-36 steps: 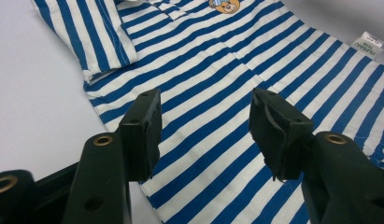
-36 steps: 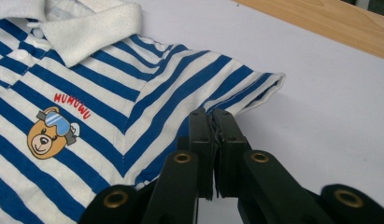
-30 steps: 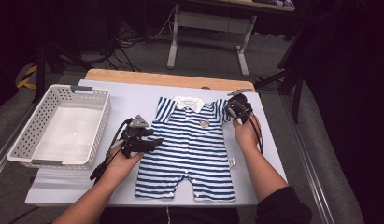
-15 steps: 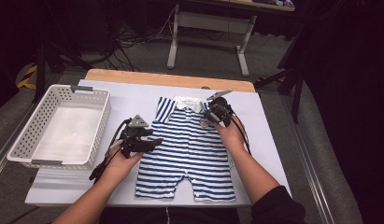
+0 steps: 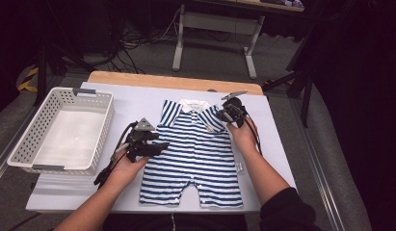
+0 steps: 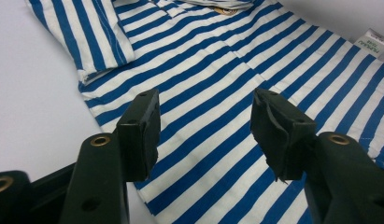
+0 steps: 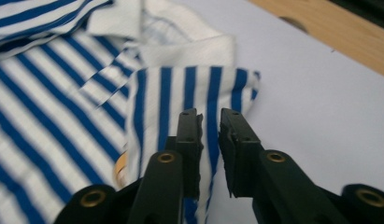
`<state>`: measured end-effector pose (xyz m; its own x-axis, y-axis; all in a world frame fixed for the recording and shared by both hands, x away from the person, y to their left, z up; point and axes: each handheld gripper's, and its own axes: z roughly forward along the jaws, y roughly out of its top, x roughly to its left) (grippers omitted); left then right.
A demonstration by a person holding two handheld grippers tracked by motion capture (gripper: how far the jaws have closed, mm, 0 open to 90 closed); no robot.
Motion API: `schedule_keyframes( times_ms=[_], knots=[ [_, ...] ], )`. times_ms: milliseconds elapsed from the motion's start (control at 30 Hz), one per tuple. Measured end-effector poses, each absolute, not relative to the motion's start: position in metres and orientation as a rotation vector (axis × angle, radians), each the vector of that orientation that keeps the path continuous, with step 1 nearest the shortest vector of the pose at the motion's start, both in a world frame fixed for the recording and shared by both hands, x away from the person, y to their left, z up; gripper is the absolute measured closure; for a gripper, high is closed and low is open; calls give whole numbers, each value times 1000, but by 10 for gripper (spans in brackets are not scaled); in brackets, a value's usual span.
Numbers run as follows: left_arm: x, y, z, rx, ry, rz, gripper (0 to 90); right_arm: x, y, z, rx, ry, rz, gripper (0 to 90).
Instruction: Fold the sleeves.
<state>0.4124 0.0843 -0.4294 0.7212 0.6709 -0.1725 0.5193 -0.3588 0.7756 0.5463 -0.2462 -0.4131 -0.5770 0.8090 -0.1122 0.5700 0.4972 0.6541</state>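
Note:
A blue-and-white striped baby romper [image 5: 195, 159] lies flat on the white table cover [image 5: 133, 103], collar at the far end. Its right sleeve [image 7: 180, 88] is folded inward over the chest. My right gripper [image 5: 225, 112] hovers at that folded sleeve. Its jaws [image 7: 210, 121] have just been opening and stand a narrow gap apart, nothing pinched, the sleeve's edge just beyond their tips. My left gripper [image 5: 160, 146] rests low over the romper's left side [image 6: 217, 70]. It is open about half wide [image 6: 206, 126] with only flat cloth below.
A white plastic basket [image 5: 58, 168] stands at the table's left. A small white care label [image 5: 239, 167] sticks out at the romper's right edge, also seen as the label [image 6: 373, 41]. The wooden table edge [image 5: 176, 82] runs along the far side.
My right gripper carried the right sleeve leftward, folding it over the chest, then let its jaws part. The left gripper has kept still.

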Motion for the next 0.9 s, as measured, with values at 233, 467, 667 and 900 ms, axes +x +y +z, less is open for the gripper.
schedule_keyframes(
  times_ms=[233,467,667,900],
  knots=[
    [416,85,-431,2049,902,214,438,582,-241,-431,1278,2258,779,610],
    [416,84,-431,2052,896,214,435,598,-245,-440,1366,2201,858,642],
    [418,82,-432,2058,900,212,433,604,-248,-448,1394,2204,882,833],
    [421,82,-433,2052,907,208,433,607,-254,-440,1375,2205,824,895]
  ],
)
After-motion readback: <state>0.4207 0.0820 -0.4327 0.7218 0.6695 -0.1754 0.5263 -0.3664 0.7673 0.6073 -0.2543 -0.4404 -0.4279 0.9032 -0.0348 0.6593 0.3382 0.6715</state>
